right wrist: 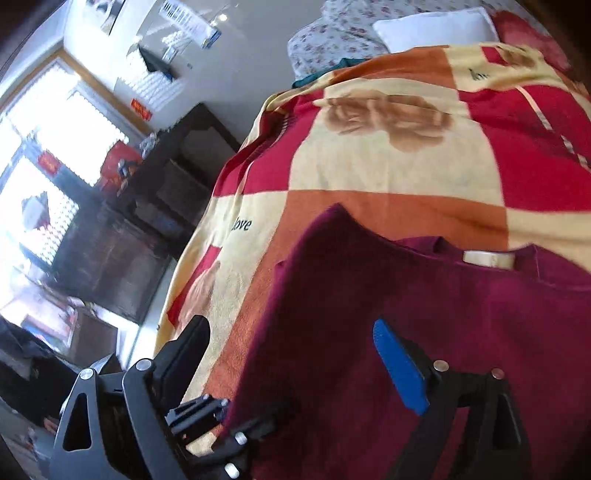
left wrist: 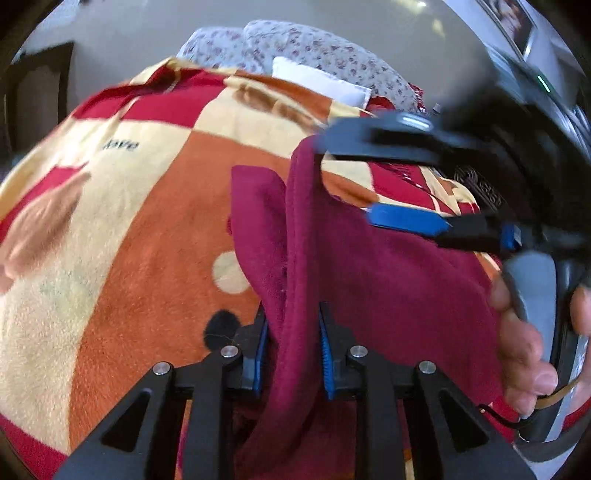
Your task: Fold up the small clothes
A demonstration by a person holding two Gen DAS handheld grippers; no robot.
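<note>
A maroon fleece garment (left wrist: 388,280) lies on the bed, bunched into a raised ridge. My left gripper (left wrist: 293,347) sits at the bottom of the left wrist view. Its blue pads (left wrist: 327,354) press a fold of that ridge from both sides. My right gripper (left wrist: 347,177) reaches in from the right, held by a hand (left wrist: 524,354), jaws spread wide over the cloth's far end. In the right wrist view the right gripper (right wrist: 288,325) stands open above the garment (right wrist: 424,306), gripping nothing. A pale collar label (right wrist: 487,259) shows at its far edge.
A checked red, orange and cream blanket (left wrist: 140,221) covers the bed (right wrist: 388,177). Floral pillows (left wrist: 295,48) and a white pillow (right wrist: 436,29) lie at the far end. A dark wooden cabinet (right wrist: 147,221) stands left of the bed, below a bright window (right wrist: 44,147).
</note>
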